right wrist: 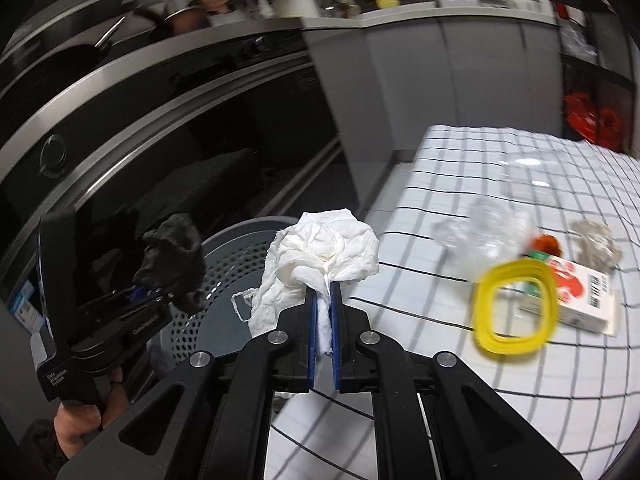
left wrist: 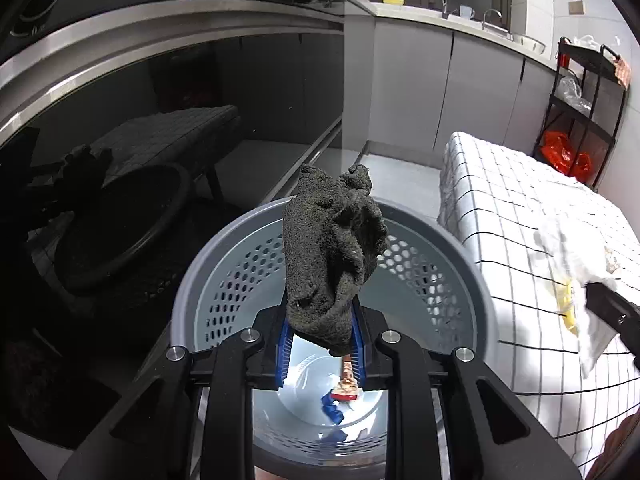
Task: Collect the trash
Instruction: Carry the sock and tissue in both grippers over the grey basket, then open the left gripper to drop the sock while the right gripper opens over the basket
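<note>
My left gripper [left wrist: 320, 324] is shut on a dark grey crumpled cloth [left wrist: 332, 256] and holds it over the round grey perforated bin [left wrist: 440, 280]. Small wrappers [left wrist: 344, 392] lie at the bin's bottom. My right gripper [right wrist: 324, 292] is shut on a crumpled white tissue [right wrist: 320, 252], held above the table edge beside the bin [right wrist: 236, 264]. The left gripper with its cloth [right wrist: 172, 256] shows in the right wrist view. On the table lie a yellow ring [right wrist: 516, 308], a small carton [right wrist: 580, 296], a clear plastic bottle [right wrist: 492, 228] and a grey wad [right wrist: 596, 244].
The table has a white checked cloth [right wrist: 480, 380] and stands right of the bin. A dark glass-fronted oven [left wrist: 160, 140] is behind the bin. A black rack [left wrist: 580, 112] with red bags stands at the far right by the counter.
</note>
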Demonstrator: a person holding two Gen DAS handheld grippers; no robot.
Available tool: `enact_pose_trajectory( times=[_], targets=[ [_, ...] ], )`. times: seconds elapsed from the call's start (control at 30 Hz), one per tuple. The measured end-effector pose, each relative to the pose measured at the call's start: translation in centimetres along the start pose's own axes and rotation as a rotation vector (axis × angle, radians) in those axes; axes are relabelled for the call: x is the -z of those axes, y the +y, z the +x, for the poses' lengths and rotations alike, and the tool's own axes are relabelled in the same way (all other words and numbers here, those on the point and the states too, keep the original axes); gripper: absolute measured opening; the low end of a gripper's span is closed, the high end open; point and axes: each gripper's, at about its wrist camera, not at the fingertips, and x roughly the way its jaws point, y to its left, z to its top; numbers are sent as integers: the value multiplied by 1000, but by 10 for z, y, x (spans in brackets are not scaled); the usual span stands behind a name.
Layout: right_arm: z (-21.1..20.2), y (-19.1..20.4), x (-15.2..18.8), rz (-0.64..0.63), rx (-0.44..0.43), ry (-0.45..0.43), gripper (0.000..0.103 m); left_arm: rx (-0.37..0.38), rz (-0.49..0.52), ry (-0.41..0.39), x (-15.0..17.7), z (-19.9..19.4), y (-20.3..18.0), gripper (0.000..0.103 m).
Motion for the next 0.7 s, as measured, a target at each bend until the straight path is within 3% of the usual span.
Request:
enact_pose_trajectory(
  times=[0.23, 0.47, 0.7],
  targets=[
    [45, 36, -3, -83, -78, 78, 6, -38, -18, 41, -1, 14, 17, 24],
    [81, 46, -9, -84, -135, 146, 6, -44, -35, 72, -3, 24, 26, 25],
    [89, 50, -13, -73, -141, 149, 9, -35, -39, 77, -2, 26, 29, 27]
  ],
)
